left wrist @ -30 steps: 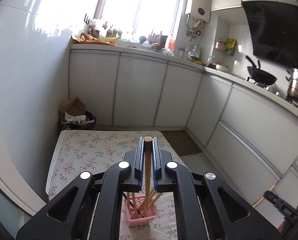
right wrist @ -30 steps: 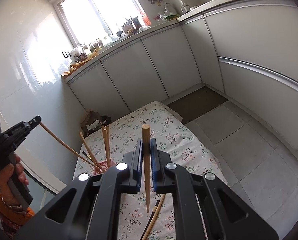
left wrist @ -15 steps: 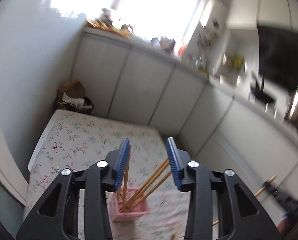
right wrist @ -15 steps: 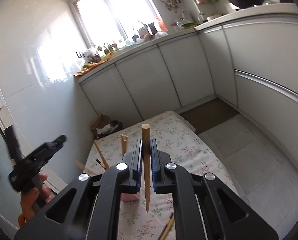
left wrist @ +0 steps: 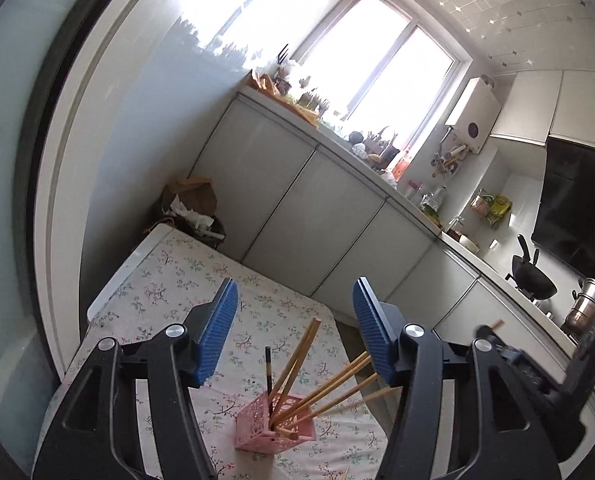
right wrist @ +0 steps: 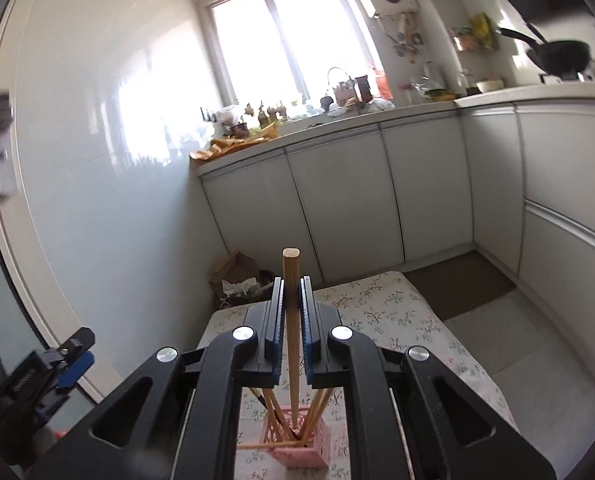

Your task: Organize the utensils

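Note:
A pink lattice holder stands on the floral tablecloth and holds several wooden chopsticks and one dark chopstick. My left gripper is open and empty, up above the holder. My right gripper is shut on a wooden chopstick, held upright with its lower tip down in the pink holder. The left gripper also shows at the left edge of the right wrist view. The right gripper shows at the right edge of the left wrist view.
White kitchen cabinets run behind and to the right of the table, with a cluttered counter under the window. A bin with a cardboard box stands at the table's far corner. A wok and a steel pot sit on the stove.
My left gripper opened, let its chopstick drop into the holder, and pulled back to the left. My right gripper moved left over the holder and lowered its chopstick tip into it.

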Demonstrator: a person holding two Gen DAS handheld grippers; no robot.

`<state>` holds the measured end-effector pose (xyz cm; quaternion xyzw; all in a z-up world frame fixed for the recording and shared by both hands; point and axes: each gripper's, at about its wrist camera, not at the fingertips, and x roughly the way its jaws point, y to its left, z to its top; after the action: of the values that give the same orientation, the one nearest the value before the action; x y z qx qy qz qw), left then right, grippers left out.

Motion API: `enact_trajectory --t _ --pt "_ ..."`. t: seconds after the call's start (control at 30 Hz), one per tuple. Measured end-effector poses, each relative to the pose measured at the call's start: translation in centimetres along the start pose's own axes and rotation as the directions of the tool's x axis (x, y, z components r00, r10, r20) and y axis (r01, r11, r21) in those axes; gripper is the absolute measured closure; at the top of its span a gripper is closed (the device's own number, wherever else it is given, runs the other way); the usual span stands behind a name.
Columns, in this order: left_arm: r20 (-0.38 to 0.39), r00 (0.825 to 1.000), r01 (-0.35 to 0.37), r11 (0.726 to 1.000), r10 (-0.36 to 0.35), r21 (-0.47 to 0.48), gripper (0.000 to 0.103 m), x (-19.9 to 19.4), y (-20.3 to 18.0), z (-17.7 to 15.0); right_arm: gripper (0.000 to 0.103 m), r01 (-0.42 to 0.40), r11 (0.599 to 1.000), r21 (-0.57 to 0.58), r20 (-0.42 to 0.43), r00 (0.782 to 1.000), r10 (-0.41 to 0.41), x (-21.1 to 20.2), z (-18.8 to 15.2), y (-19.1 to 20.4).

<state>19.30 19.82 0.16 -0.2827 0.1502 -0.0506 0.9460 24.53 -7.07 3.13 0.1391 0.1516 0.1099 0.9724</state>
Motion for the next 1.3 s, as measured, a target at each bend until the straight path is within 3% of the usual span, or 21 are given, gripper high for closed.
enact_trajectory --t 0.23,0.3,0.33,0.37,0.5,0.67,0.87,1.03,1.1,1.17,1.27,1.3 --pt "-0.029 1.0 -0.006 1.0 0.006 -0.026 0.046 0.2 1.6 0.2 0.093 0.002 0.998 -0.062 -0.049 0.999 -0.005 4.4 -4.0 1.1" --pt "-0.026 1.0 -0.004 0.999 0.003 -0.042 0.043 0.0 2.0 0.5 0.084 -0.012 0.998 -0.064 -0.074 0.997 0.007 5.2 -4.9 1.1" --pt "-0.027 1.0 -0.004 0.999 0.003 -0.045 0.043 -0.1 2.1 0.6 0.069 -0.014 0.998 -0.06 -0.082 0.997 0.009 5.3 -5.1 1.1" --pt "-0.026 1.0 -0.004 0.999 0.003 -0.047 0.043 -0.2 2.2 0.6 0.062 -0.01 0.998 -0.058 -0.077 0.997 0.006 5.1 -5.2 1.2" --pt "-0.021 1.0 0.005 0.999 -0.006 -0.043 0.039 -0.4 1.8 0.6 0.058 0.0 0.999 -0.037 -0.044 0.999 -0.002 3.8 -3.9 0.9" --pt "-0.008 1.0 0.02 0.999 -0.02 -0.028 0.033 -1.1 1.0 0.6 0.04 0.015 1.0 -0.011 0.007 1.0 -0.014 0.9 -2.0 -0.3" --pt "-0.011 0.999 0.035 0.999 -0.035 -0.018 0.032 -1.3 0.3 0.5 0.039 0.024 1.0 -0.014 0.016 1.0 -0.023 -0.1 -1.6 -1.4" --pt "0.02 0.999 0.043 0.999 -0.042 -0.014 0.029 -2.1 0.5 0.9 0.039 0.016 1.0 0.002 0.076 0.997 -0.016 -2.9 0.4 -2.0" --pt "0.022 0.999 0.042 0.999 -0.041 -0.022 0.027 -2.1 0.7 1.0 0.035 0.025 1.0 0.002 0.085 0.996 -0.025 -4.0 0.8 -2.6" --pt "0.012 0.999 0.042 0.999 -0.041 -0.03 0.027 -1.9 0.9 0.9 0.027 0.044 0.999 0.012 0.082 0.996 -0.045 -4.7 0.5 -3.4" --pt "0.008 0.999 0.044 0.999 -0.044 -0.032 0.027 -1.8 1.0 0.9 0.026 0.073 0.997 -0.007 0.039 0.997 -0.073 -4.6 -1.4 -5.4" --pt "0.007 0.999 0.045 0.999 -0.045 -0.029 0.027 -1.8 0.9 0.9 0.026 0.064 0.996 -0.06 -0.009 0.998 -0.065 -4.0 -2.7 -6.2"
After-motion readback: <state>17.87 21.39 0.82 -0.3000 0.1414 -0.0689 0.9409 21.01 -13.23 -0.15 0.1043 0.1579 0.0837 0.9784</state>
